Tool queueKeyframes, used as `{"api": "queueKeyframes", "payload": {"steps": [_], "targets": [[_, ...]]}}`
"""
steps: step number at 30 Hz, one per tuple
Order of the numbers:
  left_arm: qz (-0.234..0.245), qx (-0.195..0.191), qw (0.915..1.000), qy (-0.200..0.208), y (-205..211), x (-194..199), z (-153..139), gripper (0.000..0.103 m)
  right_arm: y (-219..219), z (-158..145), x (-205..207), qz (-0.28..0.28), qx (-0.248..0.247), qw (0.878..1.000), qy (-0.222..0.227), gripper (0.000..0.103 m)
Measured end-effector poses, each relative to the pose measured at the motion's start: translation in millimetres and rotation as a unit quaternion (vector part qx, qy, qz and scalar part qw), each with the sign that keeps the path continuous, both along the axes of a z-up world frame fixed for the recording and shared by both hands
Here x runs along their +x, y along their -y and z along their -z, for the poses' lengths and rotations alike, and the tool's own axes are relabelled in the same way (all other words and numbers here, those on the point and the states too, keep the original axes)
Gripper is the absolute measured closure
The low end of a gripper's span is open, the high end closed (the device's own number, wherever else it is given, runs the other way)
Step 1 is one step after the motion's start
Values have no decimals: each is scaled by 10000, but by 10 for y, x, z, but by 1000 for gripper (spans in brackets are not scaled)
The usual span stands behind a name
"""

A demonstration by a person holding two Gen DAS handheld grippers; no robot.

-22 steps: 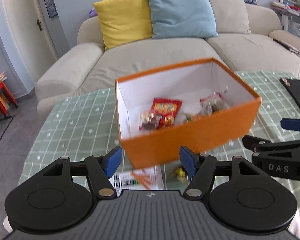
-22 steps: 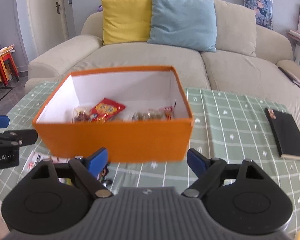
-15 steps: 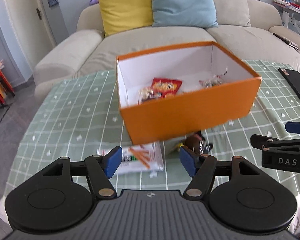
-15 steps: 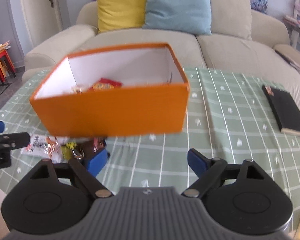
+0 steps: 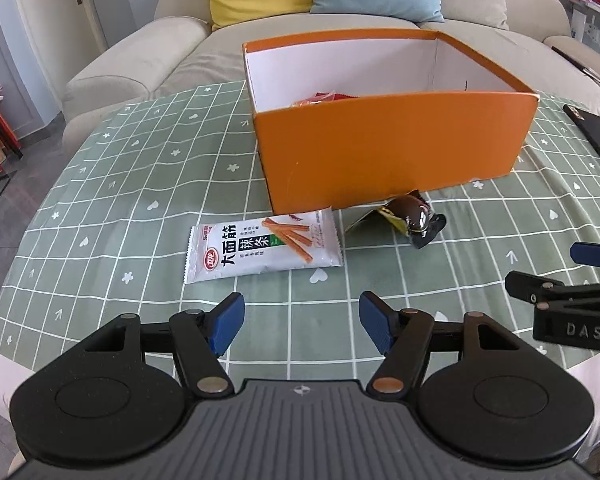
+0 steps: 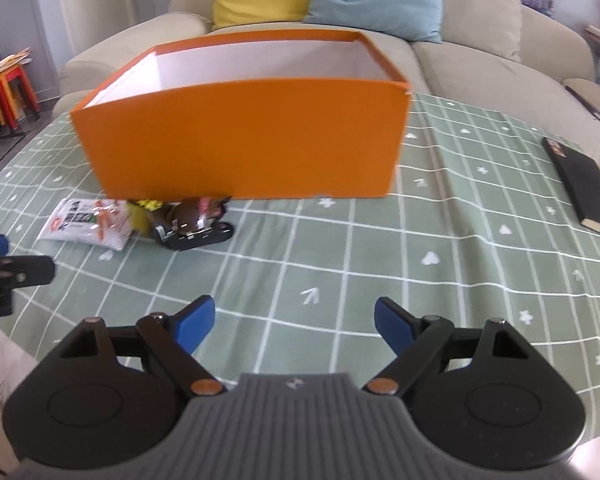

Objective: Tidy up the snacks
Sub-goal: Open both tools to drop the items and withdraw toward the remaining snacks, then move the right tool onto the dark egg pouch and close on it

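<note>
Two snack packets ahead of left claw; both claws wide, empty.

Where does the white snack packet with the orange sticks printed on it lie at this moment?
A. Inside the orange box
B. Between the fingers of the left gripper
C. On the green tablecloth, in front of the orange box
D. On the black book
C: the white snack packet lies flat on the green tablecloth, just in front of the orange box, beside a dark wrapped snack.
</note>
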State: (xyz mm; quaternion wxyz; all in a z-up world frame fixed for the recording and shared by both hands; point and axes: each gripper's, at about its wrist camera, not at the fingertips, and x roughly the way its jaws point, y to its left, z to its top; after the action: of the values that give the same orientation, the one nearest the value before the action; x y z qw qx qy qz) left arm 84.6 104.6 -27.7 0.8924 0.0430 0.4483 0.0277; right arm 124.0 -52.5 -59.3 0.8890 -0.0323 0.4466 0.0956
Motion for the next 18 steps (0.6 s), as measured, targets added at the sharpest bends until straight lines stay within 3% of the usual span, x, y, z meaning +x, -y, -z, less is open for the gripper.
{"api": "queueKeyframes", "payload": {"steps": [6,14,18], "targets": [[-39,-98,9999,73,-109,50,63,26,-124,29,7,-363,130,9992,97,20],[-5,147,9998,99,-239,301,64,26,-346,5,189,-681,397,9968,130,22],[-267,320,9991,60,-413,475,69,20,-545,3,265,-927,339,9949,207,24]]}}
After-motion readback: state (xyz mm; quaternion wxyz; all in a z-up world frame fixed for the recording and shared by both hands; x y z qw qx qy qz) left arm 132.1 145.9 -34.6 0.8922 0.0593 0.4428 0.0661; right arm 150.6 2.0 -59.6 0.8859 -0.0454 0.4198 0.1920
